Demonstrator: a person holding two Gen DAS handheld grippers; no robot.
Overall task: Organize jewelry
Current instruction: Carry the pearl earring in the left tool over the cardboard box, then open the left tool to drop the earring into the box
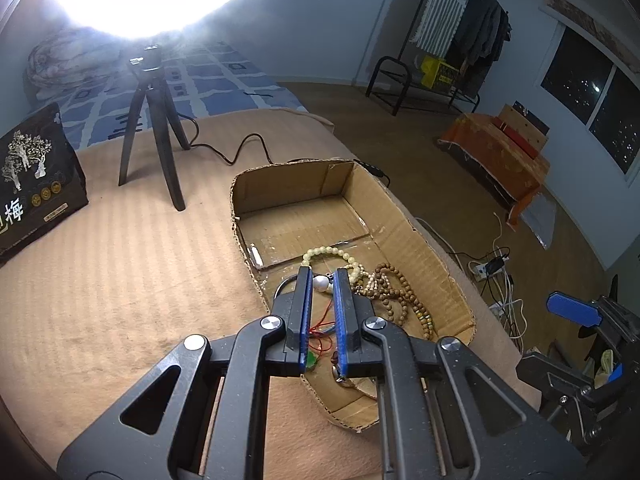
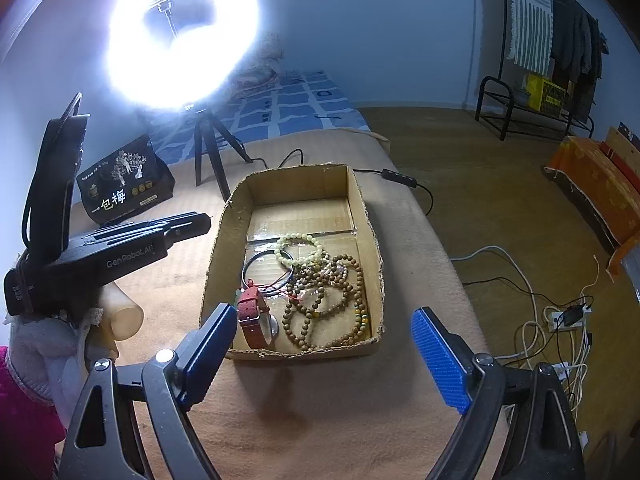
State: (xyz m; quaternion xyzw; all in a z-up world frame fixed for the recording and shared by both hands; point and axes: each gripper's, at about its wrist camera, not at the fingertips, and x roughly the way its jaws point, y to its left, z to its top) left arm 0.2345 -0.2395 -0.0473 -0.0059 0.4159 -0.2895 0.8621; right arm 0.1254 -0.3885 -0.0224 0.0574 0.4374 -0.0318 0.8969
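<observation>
A shallow cardboard box (image 2: 362,208) lies on the tan blanket and holds the jewelry: a pale green bead bracelet (image 2: 298,250), brown wooden bead strands (image 2: 336,300), a dark bangle (image 2: 256,276), a red cord and a red-strapped watch (image 2: 254,316). In the left wrist view the box (image 1: 416,232) lies under my left gripper (image 1: 323,276), whose blue pads stand a narrow gap apart above the beads (image 1: 396,292), holding nothing. My right gripper (image 2: 328,320) is wide open and empty, in front of the box's near edge. The left gripper's body (image 2: 132,246) shows left of the box.
A ring light on a black tripod (image 2: 212,156) stands behind the box, its cable (image 1: 240,148) trailing across the blanket. A black snack bag (image 2: 124,188) sits at the back left. Right of the bed are wooden floor, power strips (image 2: 564,316), a clothes rack (image 2: 552,52) and an orange-covered bench (image 2: 600,188).
</observation>
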